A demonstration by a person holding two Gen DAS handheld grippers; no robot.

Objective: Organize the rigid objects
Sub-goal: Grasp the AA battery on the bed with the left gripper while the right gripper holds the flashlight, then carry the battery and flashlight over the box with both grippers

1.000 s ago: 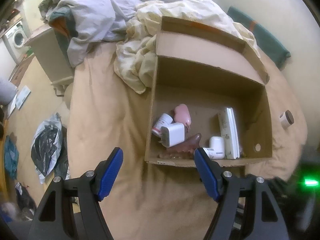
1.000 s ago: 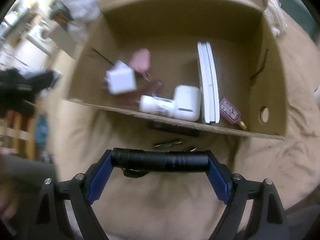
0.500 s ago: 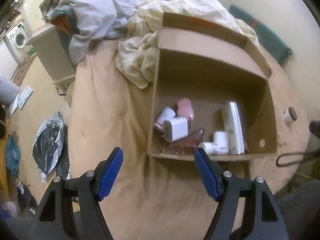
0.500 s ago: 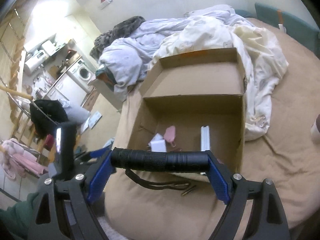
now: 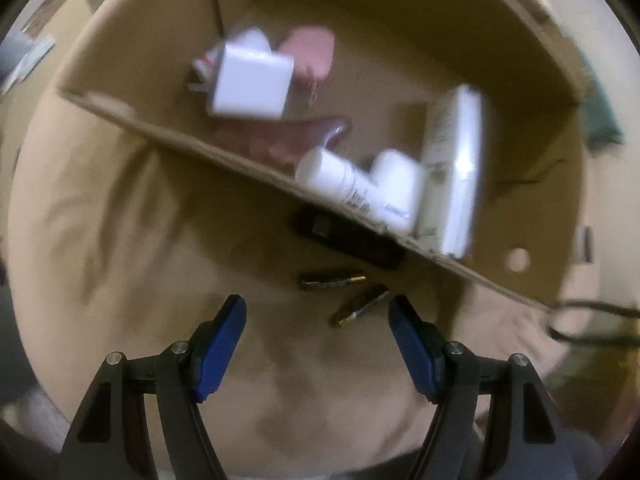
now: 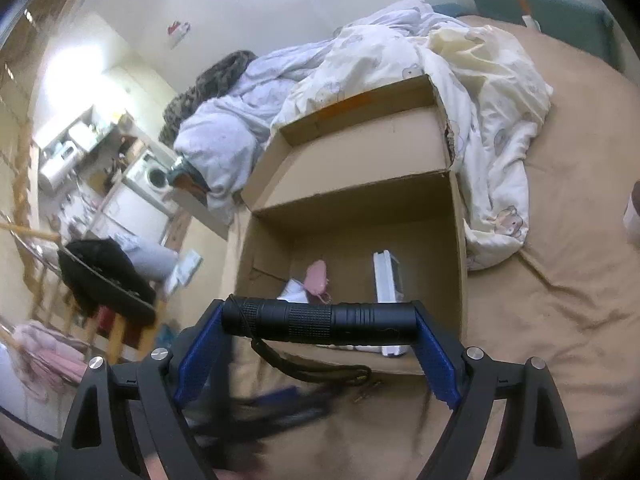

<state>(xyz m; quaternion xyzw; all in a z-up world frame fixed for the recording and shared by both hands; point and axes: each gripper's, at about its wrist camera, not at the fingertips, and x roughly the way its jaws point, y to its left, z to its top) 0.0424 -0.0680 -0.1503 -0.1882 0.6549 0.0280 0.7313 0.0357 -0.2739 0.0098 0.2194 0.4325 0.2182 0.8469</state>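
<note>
Right claw (image 6: 316, 324) is clamping the flashlight (image 6: 320, 322) endwise over the box (image 6: 458, 264); lowering it inside before letting go seems safest. Left claw (image 5: 318, 320) is gaping wide, empty, over two batteries (image 5: 332, 279) on the bed (image 5: 120, 220).

Left view sharpness: heavy motion blur; the white charger (image 5: 252, 80) and white bottle (image 5: 340, 182) in the cardboard box (image 5: 248, 160) are smeared.
Left view light: dim, warm brown, with a glare streak on the flat white case (image 5: 460, 168).
Right view sharpness: mostly crisp; the lower left is blurred.
Right view light: bright glow at the upper left, washing out the wall there.
Edges: both bend strongly, with black corners.
</note>
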